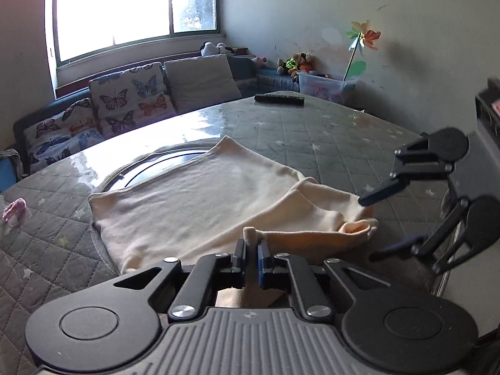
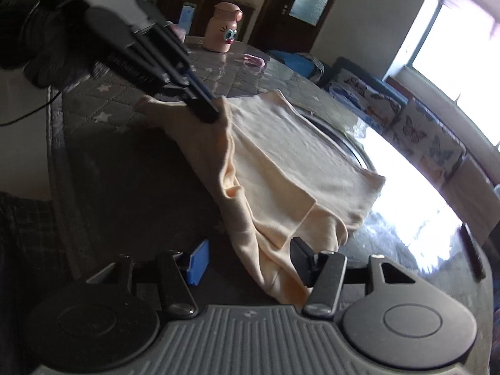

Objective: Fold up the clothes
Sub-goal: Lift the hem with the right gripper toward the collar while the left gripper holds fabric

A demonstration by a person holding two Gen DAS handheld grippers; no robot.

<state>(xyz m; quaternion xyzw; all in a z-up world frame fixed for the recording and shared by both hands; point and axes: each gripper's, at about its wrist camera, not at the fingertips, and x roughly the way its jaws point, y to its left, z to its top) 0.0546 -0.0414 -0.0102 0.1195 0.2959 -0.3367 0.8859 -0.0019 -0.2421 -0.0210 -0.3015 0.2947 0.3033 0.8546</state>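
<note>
A cream garment [image 1: 193,206] lies spread on a round table [image 1: 312,134] covered with a grey quilted cloth with pale stars, partly over a dark round inset in the tabletop. In the left wrist view its long axis runs from the near right, where the sleeves and bunched edge lie, away to the far left toward a flat, straight hem; the far corner points toward the sofa cushions with butterfly print [image 1: 125,100] under the window. The left gripper [image 1: 251,250] has its jaws pressed together on a small raised fold of the garment's near edge, the cloth standing up between the blue pads. The right gripper [image 2: 247,261] has its jaws apart, with the garment's loose, rumpled end lying between them; the right finger touches the cloth, the blue-padded left finger stands clear of it. In the right wrist view the pinched edge is lifted off the table, forming a ridge that runs down toward the open gripper. A black remote [image 1: 279,99] rests at the table's far side, well apart from the garment, and a pink bottle [image 2: 222,28] with cartoon eyes stands on another edge.
</note>
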